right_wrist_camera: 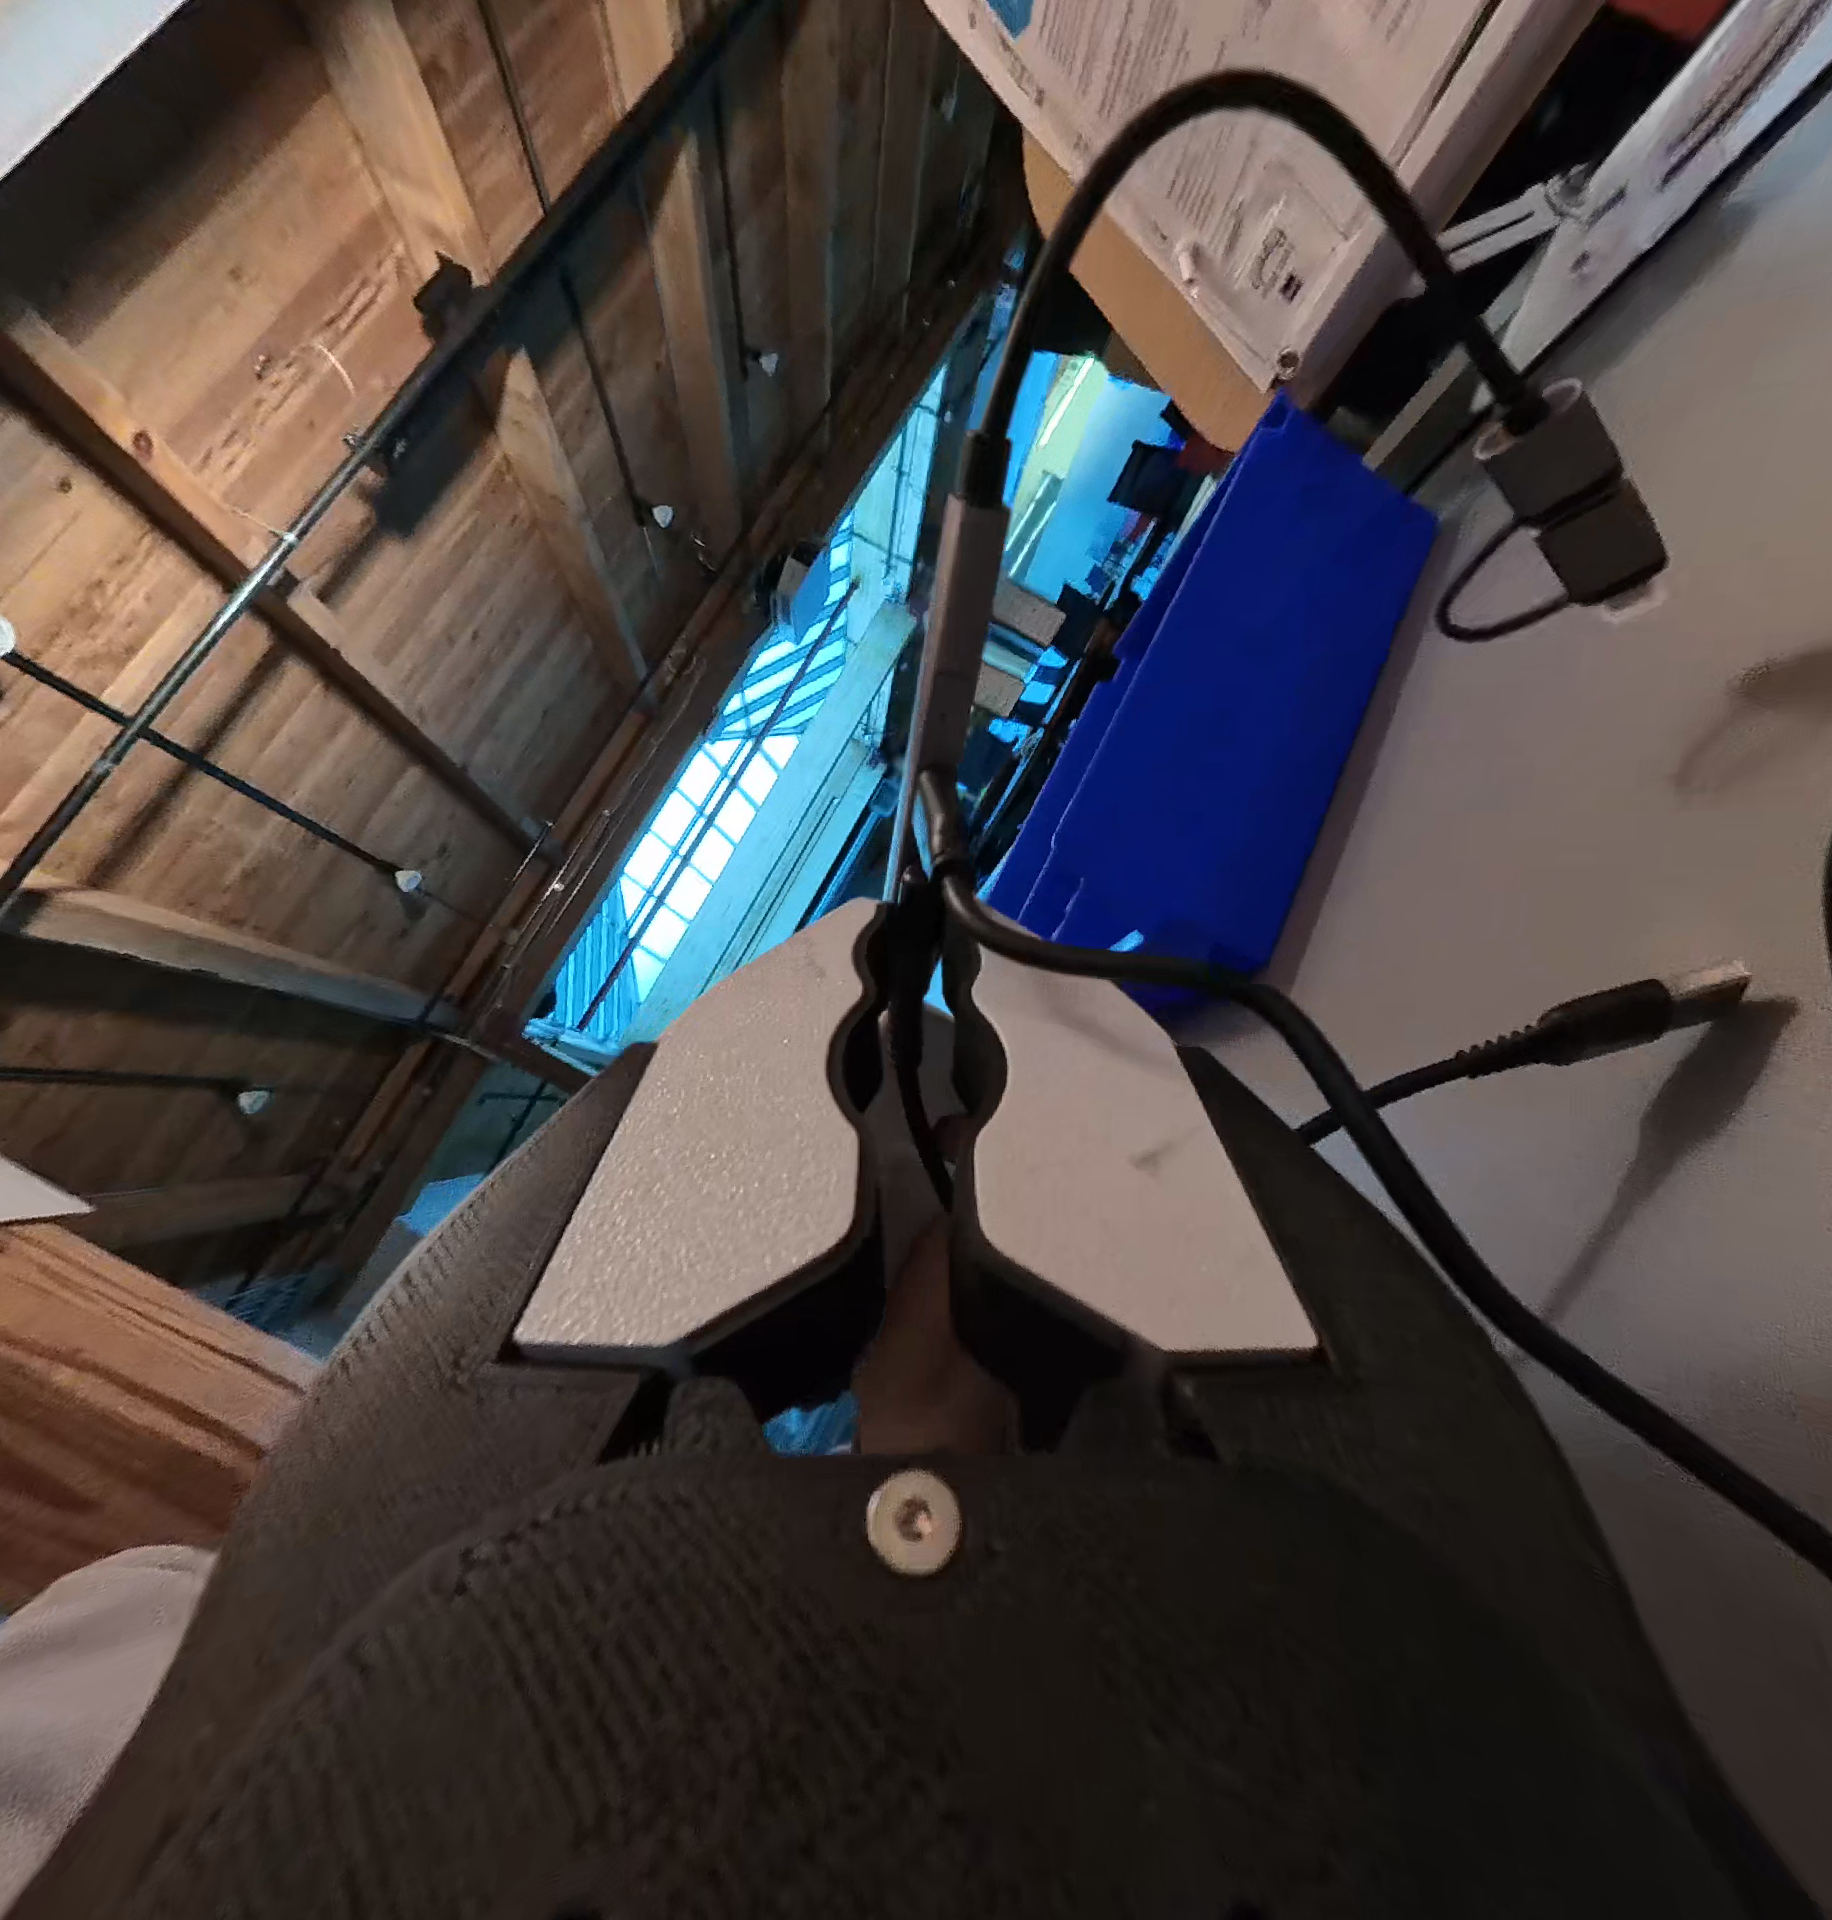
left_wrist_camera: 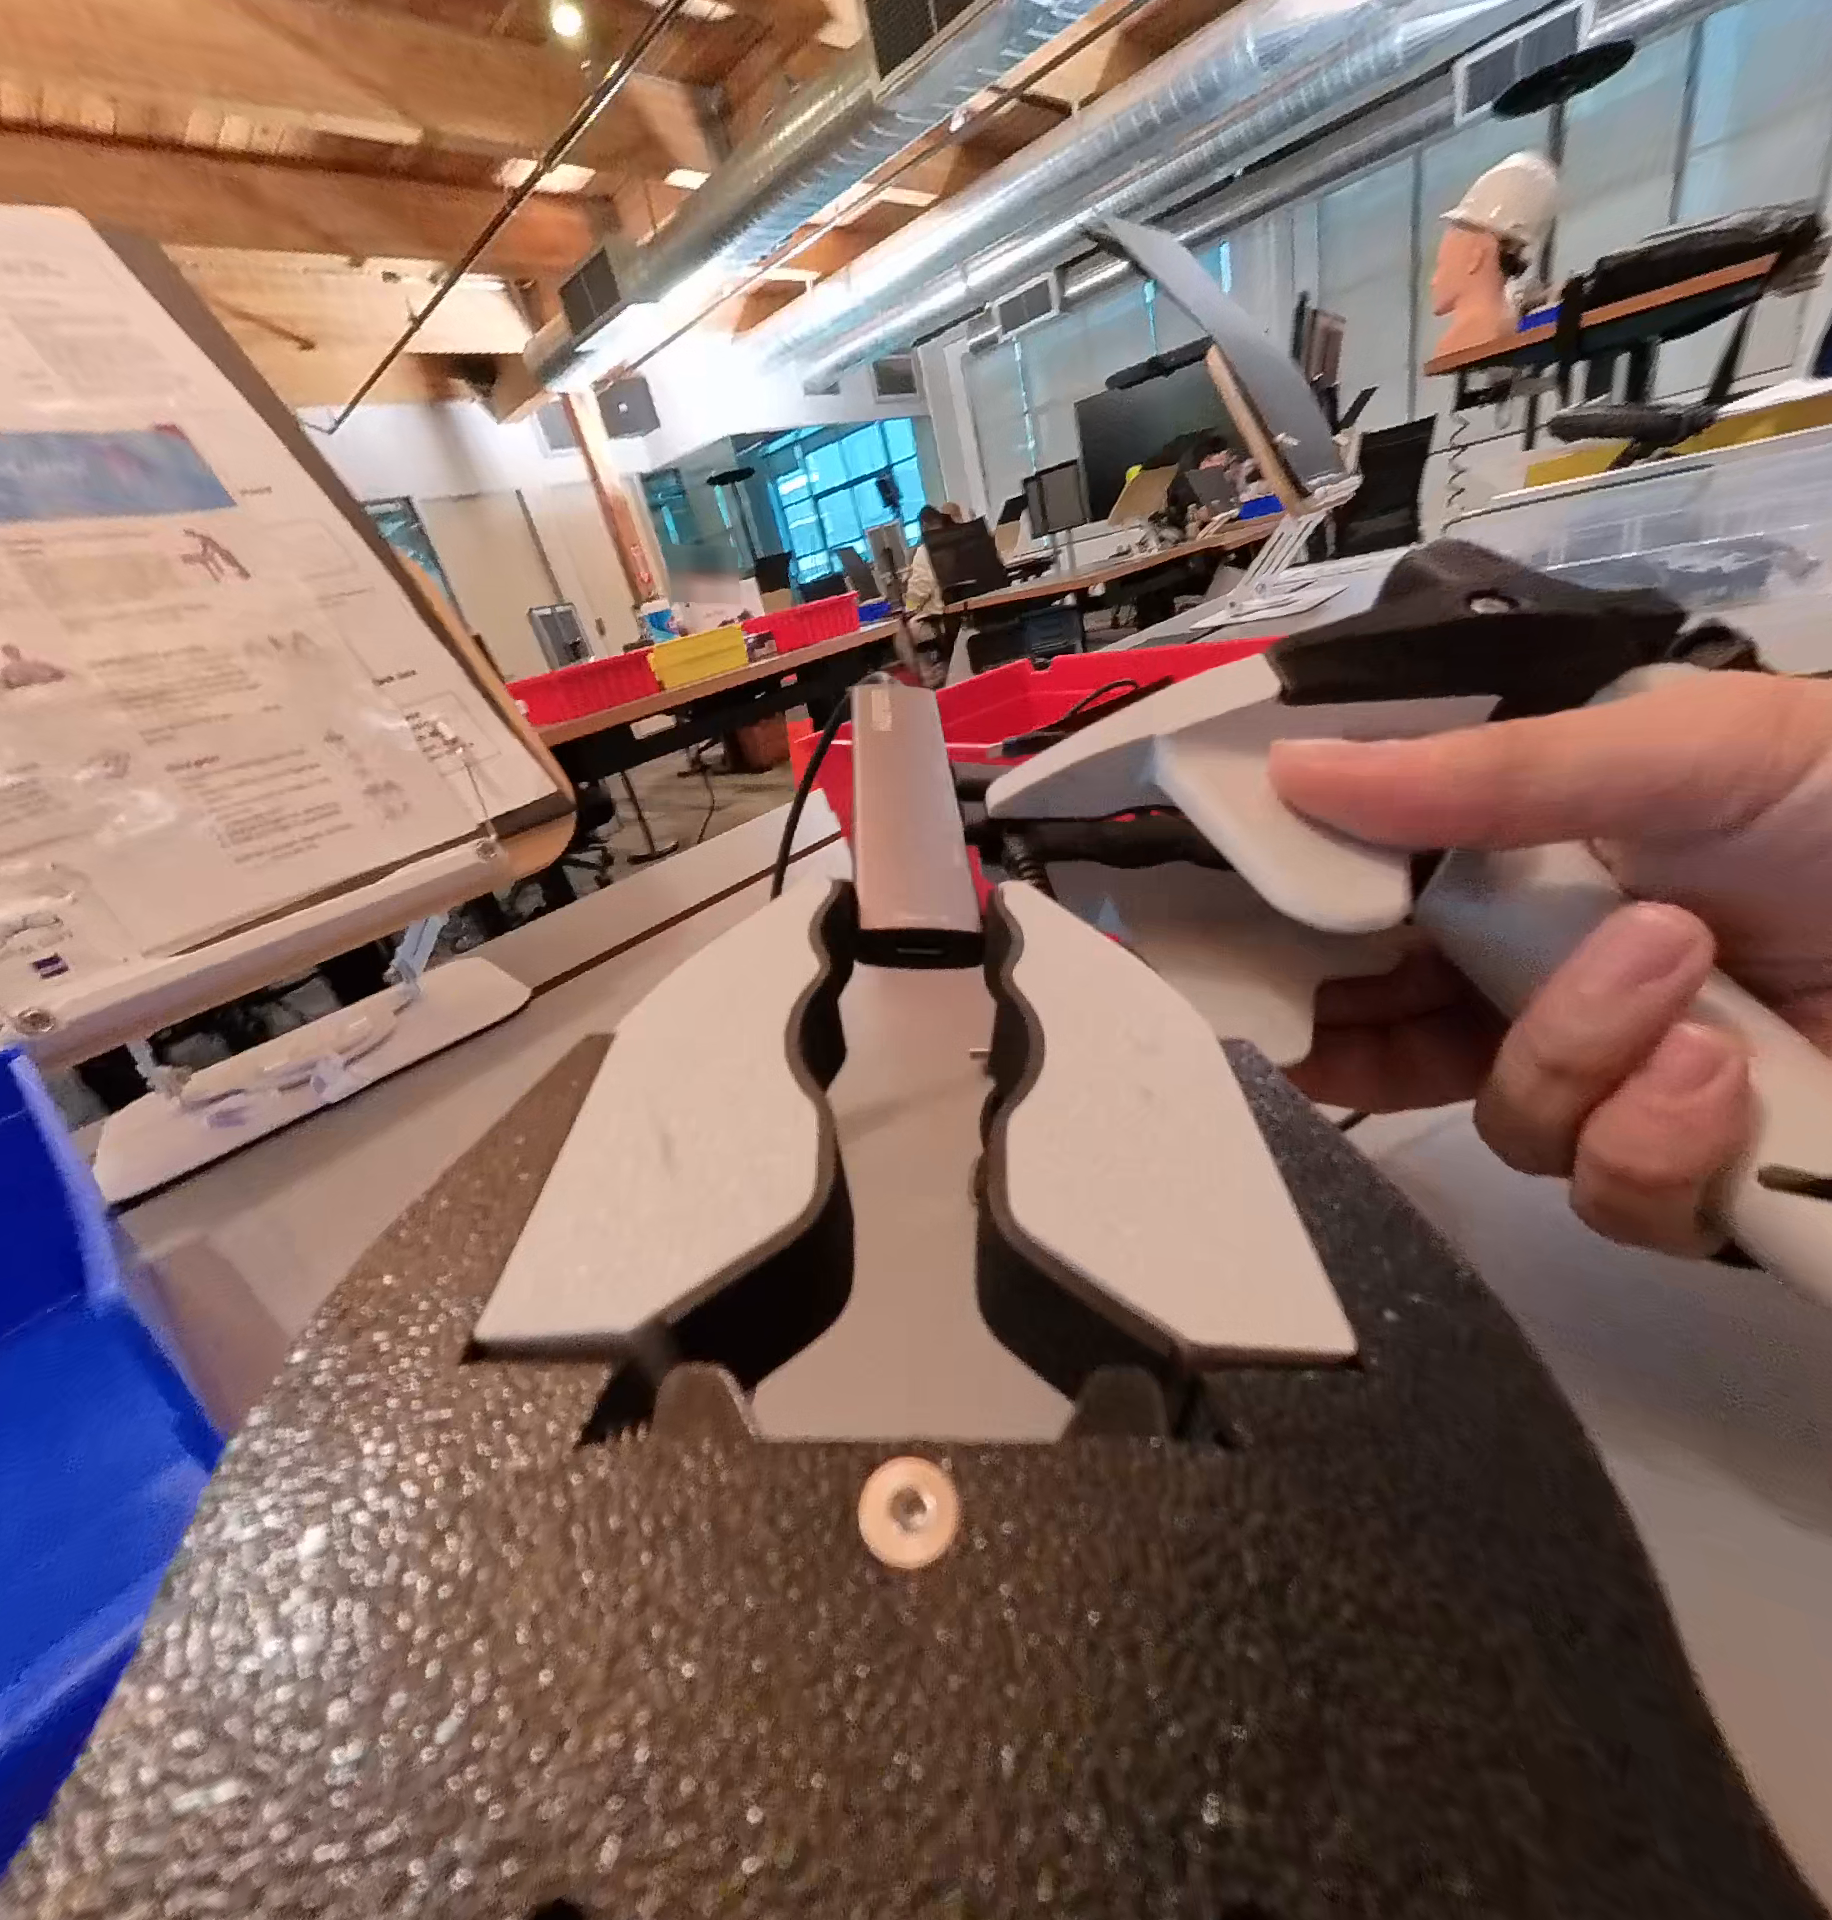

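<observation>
My left gripper [left_wrist_camera: 914, 925] is shut on the near end of a slim grey metal hub [left_wrist_camera: 907, 821], which points away from me above the table, its end port facing me. A black cable leaves its far end. My right gripper [left_wrist_camera: 1026, 795], held in a hand [left_wrist_camera: 1670, 883], reaches in from the right behind the hub. In the right wrist view my right gripper [right_wrist_camera: 927, 935] is shut on a black cable [right_wrist_camera: 1307, 1023] just behind its plug, which sits at the hub's edge [right_wrist_camera: 959, 592]. I cannot tell whether the plug is in.
A blue bin [left_wrist_camera: 50, 1403] stands at the left, also in the right wrist view [right_wrist_camera: 1234, 707]. A tilted document stand [left_wrist_camera: 164, 623] is behind it. A red bin [left_wrist_camera: 1047, 696] is beyond the hub. A small grey adapter [right_wrist_camera: 1572, 499] and a loose USB plug [right_wrist_camera: 1701, 985] lie on the grey table [right_wrist_camera: 1618, 831]. Only a small space, under 4 cm, lies between the two pairs of fingers.
</observation>
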`<state>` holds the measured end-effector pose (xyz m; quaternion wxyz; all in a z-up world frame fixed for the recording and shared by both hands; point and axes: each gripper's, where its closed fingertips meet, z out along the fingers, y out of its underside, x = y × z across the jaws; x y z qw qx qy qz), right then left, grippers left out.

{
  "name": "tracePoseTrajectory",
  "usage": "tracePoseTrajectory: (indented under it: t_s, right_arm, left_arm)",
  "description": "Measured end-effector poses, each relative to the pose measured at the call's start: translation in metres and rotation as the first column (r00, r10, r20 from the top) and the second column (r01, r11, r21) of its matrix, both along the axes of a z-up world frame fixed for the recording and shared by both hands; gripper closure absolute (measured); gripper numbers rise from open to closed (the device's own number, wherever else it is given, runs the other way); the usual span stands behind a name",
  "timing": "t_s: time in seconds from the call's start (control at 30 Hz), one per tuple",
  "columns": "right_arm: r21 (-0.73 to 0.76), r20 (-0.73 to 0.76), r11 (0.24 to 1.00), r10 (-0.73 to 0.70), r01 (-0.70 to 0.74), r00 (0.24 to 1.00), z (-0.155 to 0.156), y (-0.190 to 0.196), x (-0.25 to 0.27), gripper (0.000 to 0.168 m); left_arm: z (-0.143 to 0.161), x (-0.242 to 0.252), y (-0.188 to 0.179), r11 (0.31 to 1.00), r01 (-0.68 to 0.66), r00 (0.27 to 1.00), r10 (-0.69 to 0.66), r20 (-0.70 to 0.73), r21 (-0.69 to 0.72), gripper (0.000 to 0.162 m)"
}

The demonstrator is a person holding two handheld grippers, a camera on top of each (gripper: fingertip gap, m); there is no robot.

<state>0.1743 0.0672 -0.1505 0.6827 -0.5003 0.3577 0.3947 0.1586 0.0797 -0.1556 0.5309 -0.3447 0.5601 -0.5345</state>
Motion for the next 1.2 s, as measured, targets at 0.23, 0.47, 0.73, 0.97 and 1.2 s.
tracePoseTrajectory:
  t_s: [0.23, 0.47, 0.73, 0.97, 1.2]
  right_arm:
    - [-0.06, 0.013, 0.997, -0.047, 0.048, 0.999, -0.008, 0.009, -0.001, 0.158]
    - [-0.04, 0.036, 0.999, -0.005, 0.007, 0.999, -0.008, -0.001, -0.005, 0.159]
    - [-0.062, 0.153, 0.998, 0.009, 0.0, 0.988, -0.003, -0.012, -0.009, 0.159]
    - [-0.028, 0.126, 1.0, 0.007, -0.004, 0.992, 0.001, -0.021, -0.005, 0.159]
    - [0.029, 0.028, 0.999, -0.032, 0.031, 0.999, 0.003, -0.025, -0.002, 0.16]
  left_arm:
    - [-0.002, 0.0, 0.01, 0.988, -0.147, 0.989, 0.148, -0.019, 0.05, 0.138]
    - [-0.003, 0.0, 0.006, 0.99, -0.13, 0.99, 0.132, -0.038, 0.059, 0.137]
    - [0.002, -0.001, -0.004, 0.995, -0.091, 0.995, 0.093, -0.039, 0.042, 0.137]
    - [0.005, 0.001, -0.013, 0.992, -0.099, 0.994, 0.101, -0.035, 0.076, 0.137]
    - [0.004, 0.001, -0.015, 0.994, -0.093, 0.995, 0.095, -0.04, 0.055, 0.137]
